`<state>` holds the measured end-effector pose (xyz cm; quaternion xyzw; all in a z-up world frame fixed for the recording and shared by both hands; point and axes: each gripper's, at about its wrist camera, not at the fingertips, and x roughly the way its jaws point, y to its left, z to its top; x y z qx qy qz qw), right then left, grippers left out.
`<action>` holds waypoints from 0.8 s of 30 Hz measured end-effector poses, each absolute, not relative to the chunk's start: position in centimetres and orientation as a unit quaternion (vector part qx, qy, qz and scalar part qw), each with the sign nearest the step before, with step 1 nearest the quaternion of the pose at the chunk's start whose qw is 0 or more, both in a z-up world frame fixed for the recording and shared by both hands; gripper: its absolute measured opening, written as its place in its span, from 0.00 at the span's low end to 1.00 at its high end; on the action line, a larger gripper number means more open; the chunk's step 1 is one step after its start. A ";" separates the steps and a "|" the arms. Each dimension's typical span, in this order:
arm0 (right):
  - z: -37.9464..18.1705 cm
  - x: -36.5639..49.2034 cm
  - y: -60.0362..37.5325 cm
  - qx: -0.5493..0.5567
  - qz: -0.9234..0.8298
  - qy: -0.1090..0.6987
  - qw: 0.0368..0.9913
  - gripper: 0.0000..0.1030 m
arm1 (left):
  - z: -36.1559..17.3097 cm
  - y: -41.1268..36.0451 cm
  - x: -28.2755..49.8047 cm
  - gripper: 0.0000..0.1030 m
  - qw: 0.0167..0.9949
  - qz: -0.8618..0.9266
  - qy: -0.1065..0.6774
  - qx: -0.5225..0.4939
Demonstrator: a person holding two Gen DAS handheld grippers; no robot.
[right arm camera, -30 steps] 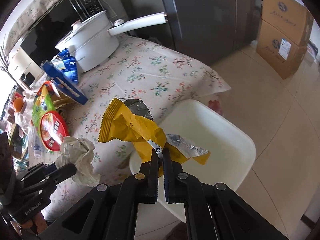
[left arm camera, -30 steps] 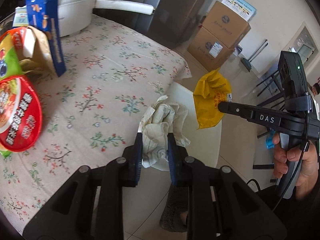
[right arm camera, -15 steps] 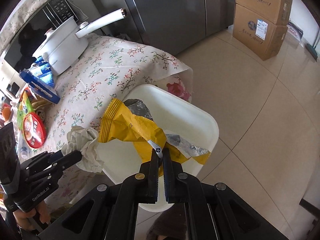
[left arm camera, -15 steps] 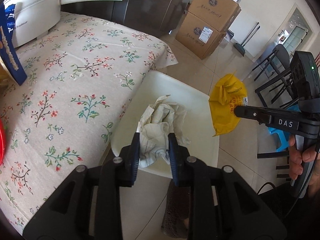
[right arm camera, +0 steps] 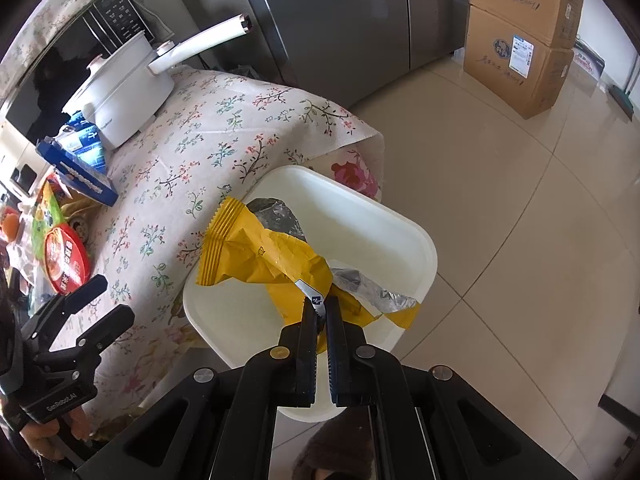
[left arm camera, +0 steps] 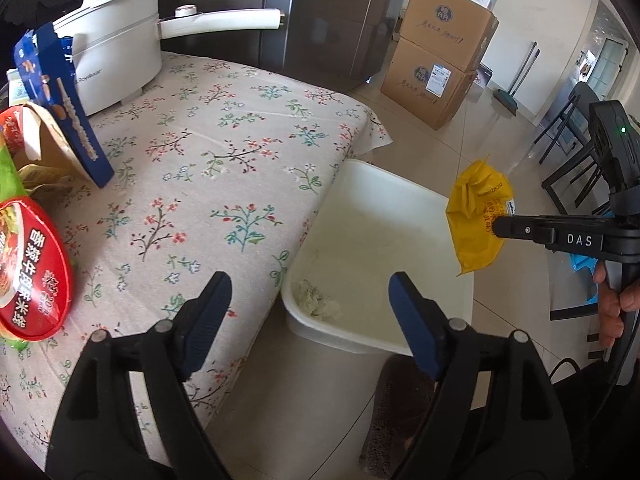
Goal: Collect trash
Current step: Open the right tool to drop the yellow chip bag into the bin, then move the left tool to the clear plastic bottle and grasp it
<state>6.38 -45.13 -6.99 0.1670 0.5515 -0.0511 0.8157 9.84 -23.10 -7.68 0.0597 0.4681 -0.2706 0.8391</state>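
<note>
The left claw point(left arm camera: 308, 300) is opening, nothing between its pads, crumpled paper point(left arm camera: 316, 304) lying in the bin point(left arm camera: 384, 216). The right claw point(right arm camera: 318, 308), at three o'clock, is clamping the yellow wrapper point(right arm camera: 260, 256); releasing over the bin comes next.

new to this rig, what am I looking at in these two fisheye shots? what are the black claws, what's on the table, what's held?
There is no robot. A person carries one hand-held gripper in each hand, and a fisheye camera on each looks forward along its two fingers.

Left wrist view: the left hand-held gripper has its jaws opening, with nothing between them. Below sits a white bin holding a crumpled tissue.

Right wrist view: the right hand-held gripper is shut on a yellow snack wrapper, held over the same bin.

On the floral tablecloth are a white electric pot, a blue box and a red noodle-cup lid. The task is collecting trash.
</note>
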 end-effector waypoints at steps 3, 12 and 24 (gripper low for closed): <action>-7.2 6.6 -44.7 0.165 -0.049 0.555 0.814 0.05 | -7.4 -22.0 9.8 0.79 0.843 -0.259 0.468 0.060; -7.8 7.6 -43.9 0.174 -0.053 0.569 0.802 0.20 | -6.6 -19.4 10.0 0.81 0.851 -0.233 0.468 0.048; -6.0 8.5 -40.8 0.145 -0.047 0.555 0.817 0.65 | -6.0 -15.9 9.5 0.82 0.853 -0.208 0.477 0.043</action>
